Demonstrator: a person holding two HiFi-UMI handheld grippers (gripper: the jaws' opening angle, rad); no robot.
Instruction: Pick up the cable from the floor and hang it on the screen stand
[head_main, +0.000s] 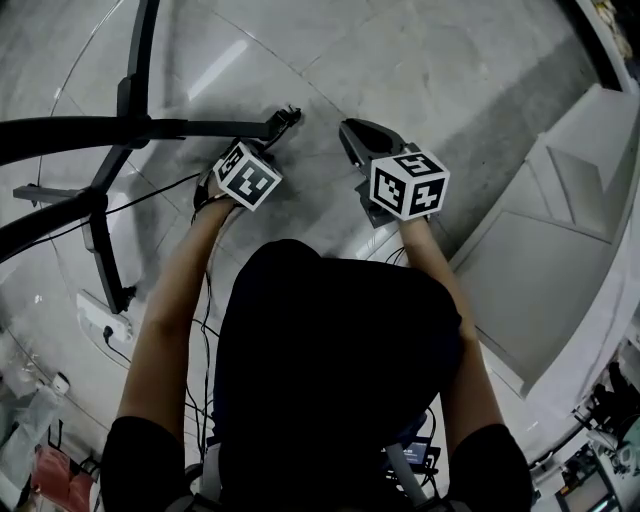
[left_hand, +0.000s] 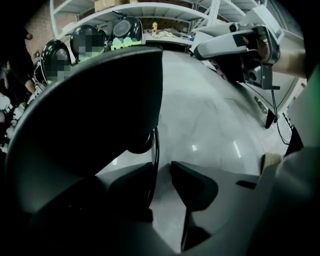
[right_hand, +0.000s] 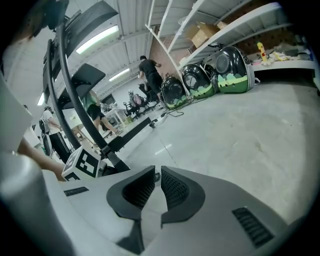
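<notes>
Now the pickup step is judged in hand: the left gripper (left_hand: 164, 166) is spread low over the floor (left_hand: 210, 120), with the thin black cable (left_hand: 156, 145) between its jaws against the 9 o'clock one, beside the screen stand (head_main: 120, 128) foot. The right gripper (right_hand: 158, 172) is pressed nearly together, empty. Next a pinch is called for, then a lift.

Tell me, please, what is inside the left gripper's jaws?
In the left gripper, a thin black cable runs between the open jaws, close along one jaw, over grey floor. The dark stand leg covers where it continues.
</notes>
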